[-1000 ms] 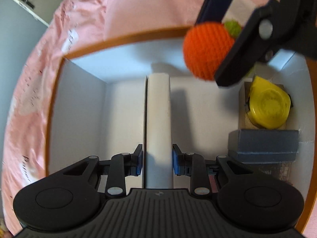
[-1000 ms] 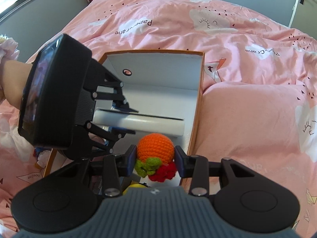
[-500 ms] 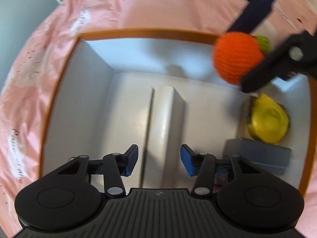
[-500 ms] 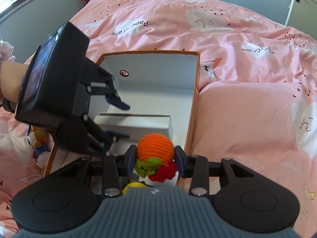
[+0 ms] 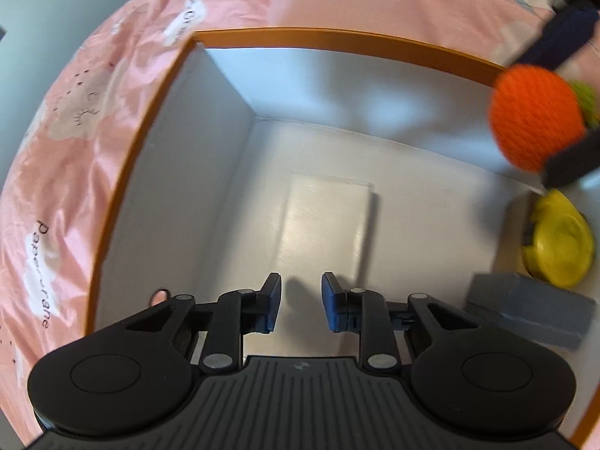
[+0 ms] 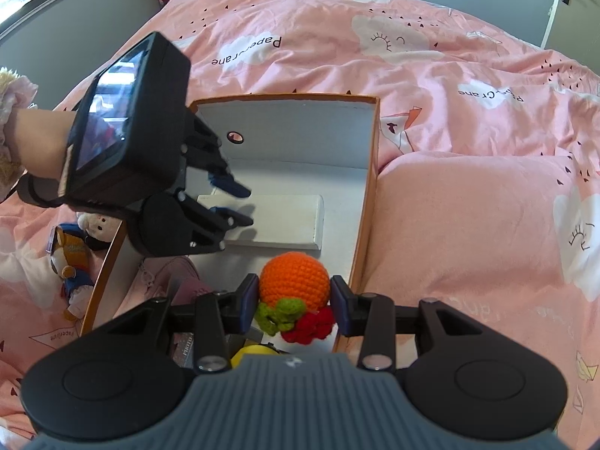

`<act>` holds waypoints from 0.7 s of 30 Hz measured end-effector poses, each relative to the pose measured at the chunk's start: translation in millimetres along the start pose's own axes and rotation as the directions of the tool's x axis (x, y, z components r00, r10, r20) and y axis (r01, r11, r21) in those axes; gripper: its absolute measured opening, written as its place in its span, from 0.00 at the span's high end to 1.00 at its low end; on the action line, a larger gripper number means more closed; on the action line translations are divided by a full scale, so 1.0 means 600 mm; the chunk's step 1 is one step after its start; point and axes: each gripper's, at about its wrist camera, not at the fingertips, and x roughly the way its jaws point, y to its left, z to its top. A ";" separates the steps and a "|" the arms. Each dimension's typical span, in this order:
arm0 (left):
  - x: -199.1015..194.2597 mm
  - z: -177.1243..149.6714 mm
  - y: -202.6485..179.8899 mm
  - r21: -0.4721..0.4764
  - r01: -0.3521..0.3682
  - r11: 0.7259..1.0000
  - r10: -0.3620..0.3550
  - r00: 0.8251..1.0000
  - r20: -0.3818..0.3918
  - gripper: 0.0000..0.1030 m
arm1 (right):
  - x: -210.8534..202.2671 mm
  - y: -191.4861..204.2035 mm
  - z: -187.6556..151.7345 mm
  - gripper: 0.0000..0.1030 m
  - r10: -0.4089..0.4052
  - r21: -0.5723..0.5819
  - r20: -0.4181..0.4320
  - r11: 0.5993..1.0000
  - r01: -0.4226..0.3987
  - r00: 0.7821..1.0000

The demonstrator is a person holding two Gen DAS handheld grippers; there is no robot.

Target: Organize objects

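An orange-rimmed white storage box sits on the pink bed. A flat white box lies on its floor. My left gripper is open and empty, raised just above the white box's near end. My right gripper is shut on an orange crocheted ball with green and red trim, held over the box's near right part; the ball also shows in the left wrist view.
A yellow round object and a grey box lie in the storage box's corner. Plush toys lie on the bed left of the box. Pink quilt surrounds it.
My left gripper opened, let go of the white box, which now lies flat on the floor, and drew back and up. The right gripper stayed shut on the ball.
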 end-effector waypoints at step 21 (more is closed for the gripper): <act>0.044 -0.004 0.099 -0.289 0.318 0.903 -0.316 0.947 0.056 0.48 | 0.048 0.012 0.014 0.58 -0.015 -0.057 -0.062 0.998 0.011 0.998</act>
